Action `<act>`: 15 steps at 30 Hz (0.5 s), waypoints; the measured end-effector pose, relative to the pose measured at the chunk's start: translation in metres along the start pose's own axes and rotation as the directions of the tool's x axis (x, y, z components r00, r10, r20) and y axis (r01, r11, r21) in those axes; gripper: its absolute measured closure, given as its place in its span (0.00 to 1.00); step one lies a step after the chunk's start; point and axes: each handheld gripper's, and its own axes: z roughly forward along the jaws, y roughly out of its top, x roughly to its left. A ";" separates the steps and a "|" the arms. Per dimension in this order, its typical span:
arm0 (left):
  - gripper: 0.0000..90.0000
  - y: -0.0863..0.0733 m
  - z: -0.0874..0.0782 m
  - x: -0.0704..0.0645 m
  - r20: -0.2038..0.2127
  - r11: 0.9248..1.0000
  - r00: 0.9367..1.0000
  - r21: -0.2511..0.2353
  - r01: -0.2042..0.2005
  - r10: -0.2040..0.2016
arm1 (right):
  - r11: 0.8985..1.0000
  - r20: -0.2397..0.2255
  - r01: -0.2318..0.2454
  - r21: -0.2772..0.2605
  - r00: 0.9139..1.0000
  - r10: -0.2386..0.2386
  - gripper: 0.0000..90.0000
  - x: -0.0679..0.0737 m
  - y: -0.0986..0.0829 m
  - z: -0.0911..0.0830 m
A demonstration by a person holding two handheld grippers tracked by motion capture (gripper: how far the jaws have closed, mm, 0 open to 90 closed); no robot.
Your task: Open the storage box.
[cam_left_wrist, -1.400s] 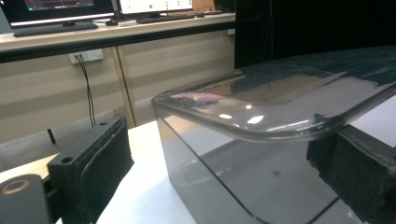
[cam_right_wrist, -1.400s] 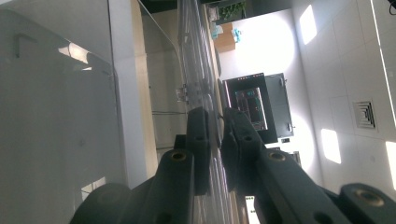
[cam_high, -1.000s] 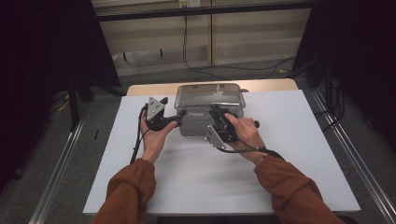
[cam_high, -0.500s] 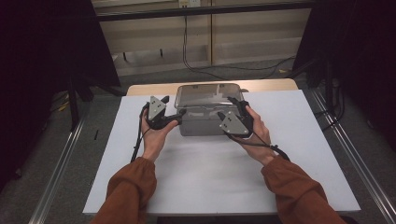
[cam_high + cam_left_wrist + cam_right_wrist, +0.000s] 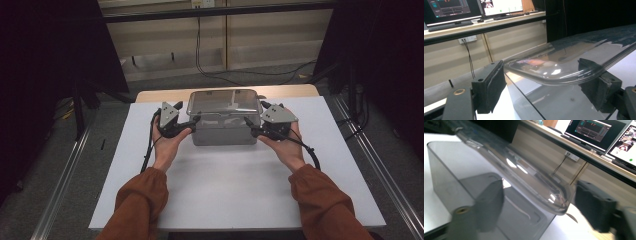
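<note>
No legible text, label, brand, number or sign: the monitors (image 5: 449, 8) on the shelf behind the table carry coloured figures and windows too small and blurred to read, and the clear box (image 5: 225, 117) and both grippers bear no readable marking.

White table (image 5: 240, 200) — monitors (image 5: 449, 10) behind.

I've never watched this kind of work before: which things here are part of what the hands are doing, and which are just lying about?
In use:
- clear plastic box
- its clear lid
- left gripper, open at one end
- right gripper, open at the other end

Just about:
- white table
- cables on the floor
- monitors
</note>
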 end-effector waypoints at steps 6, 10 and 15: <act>0.26 0.003 0.002 0.000 0.001 1.000 1.000 -0.012 -0.008 0.008 | 0.998 0.016 -0.068 -0.011 0.998 0.068 0.18 -0.009 -0.003 0.006; 0.27 0.006 0.003 0.002 -0.001 1.000 1.000 -0.015 -0.005 0.005 | 0.997 0.004 -0.077 -0.031 0.997 0.078 0.25 -0.015 -0.004 0.009; 0.28 0.008 0.005 0.003 -0.003 1.000 1.000 -0.022 -0.004 0.004 | 0.991 -0.009 -0.113 -0.065 0.994 0.113 0.30 -0.024 -0.006 0.011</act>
